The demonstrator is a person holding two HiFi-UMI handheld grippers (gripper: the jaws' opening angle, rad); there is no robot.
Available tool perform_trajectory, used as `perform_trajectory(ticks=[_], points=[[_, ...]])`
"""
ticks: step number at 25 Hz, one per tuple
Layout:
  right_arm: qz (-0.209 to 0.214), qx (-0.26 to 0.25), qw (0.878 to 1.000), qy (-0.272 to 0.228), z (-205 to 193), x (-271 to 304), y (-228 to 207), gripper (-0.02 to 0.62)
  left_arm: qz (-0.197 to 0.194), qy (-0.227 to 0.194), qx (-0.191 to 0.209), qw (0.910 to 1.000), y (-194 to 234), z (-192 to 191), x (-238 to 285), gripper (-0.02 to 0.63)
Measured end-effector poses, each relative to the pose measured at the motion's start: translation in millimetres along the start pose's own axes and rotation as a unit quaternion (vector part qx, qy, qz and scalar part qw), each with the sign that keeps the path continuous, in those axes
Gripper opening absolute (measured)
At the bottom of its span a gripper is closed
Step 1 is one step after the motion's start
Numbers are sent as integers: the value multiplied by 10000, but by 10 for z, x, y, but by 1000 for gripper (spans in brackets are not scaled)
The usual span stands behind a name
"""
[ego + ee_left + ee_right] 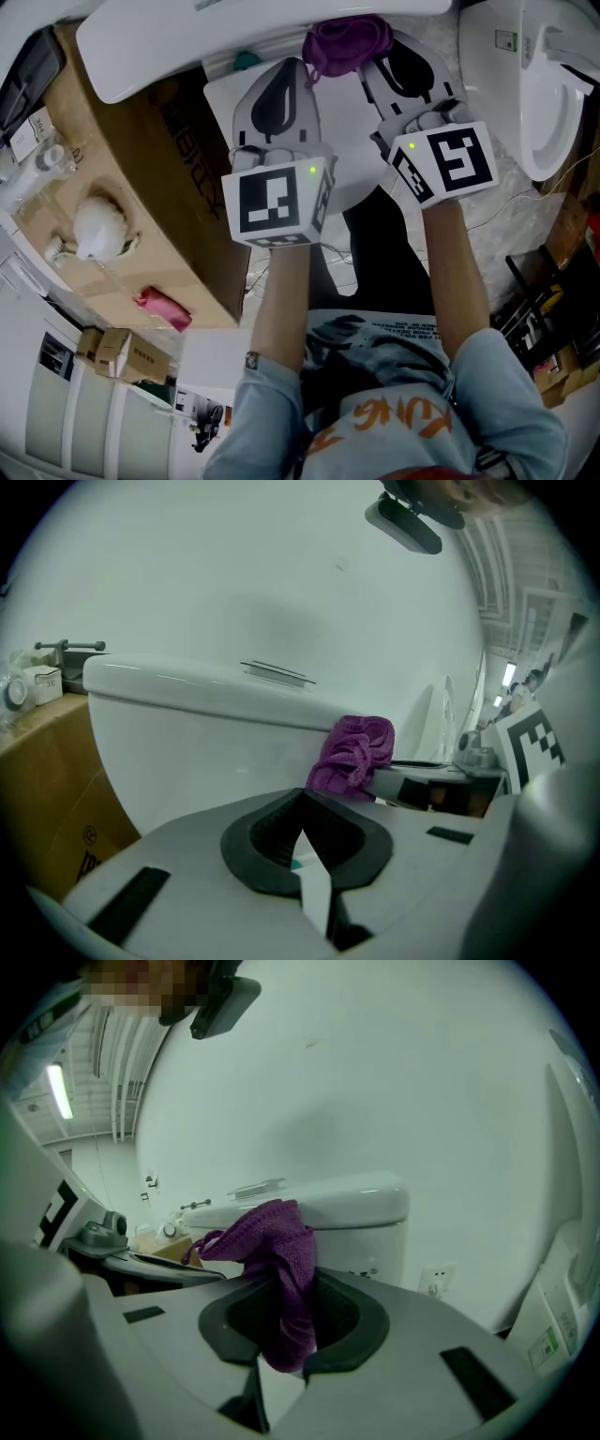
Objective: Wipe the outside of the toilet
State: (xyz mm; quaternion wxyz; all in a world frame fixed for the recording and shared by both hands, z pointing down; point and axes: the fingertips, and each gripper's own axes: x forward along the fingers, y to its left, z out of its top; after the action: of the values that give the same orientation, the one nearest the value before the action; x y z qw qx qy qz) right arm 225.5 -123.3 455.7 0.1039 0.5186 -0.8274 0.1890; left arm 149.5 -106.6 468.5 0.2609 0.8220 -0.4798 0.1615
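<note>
Here, the jaws of my right gripper (281,1288) pinch the purple cloth (274,1241), bunched just in front of the toilet tank (197,738), while my left gripper (302,797) sits pressed together, empty, facing that tank.

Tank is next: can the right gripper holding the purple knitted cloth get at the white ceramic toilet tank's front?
Probably yes. The right gripper is shut on the purple knitted cloth, and the white ceramic toilet tank stands just ahead with nothing between them.
</note>
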Motion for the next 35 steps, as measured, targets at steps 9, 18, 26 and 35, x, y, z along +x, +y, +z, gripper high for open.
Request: perform_trajectory(ticks=[9,18,26,35], points=[[-325,54,9995,16,-24,-270,-505,83,-121,-5,-66,9999,-392,-19,138,25],[-775,104,9967,207,-233,-505,-770,81,-185,-4,-78,9998,-465,-90,19,25],[-279,43,9977,610,-645,-477,18,80,108,99,-426,9990,163,-402,-358,25],[646,-129,9950,751,-766,99,1262,80,427,71,-711,9965,873,-546,-956,25]])
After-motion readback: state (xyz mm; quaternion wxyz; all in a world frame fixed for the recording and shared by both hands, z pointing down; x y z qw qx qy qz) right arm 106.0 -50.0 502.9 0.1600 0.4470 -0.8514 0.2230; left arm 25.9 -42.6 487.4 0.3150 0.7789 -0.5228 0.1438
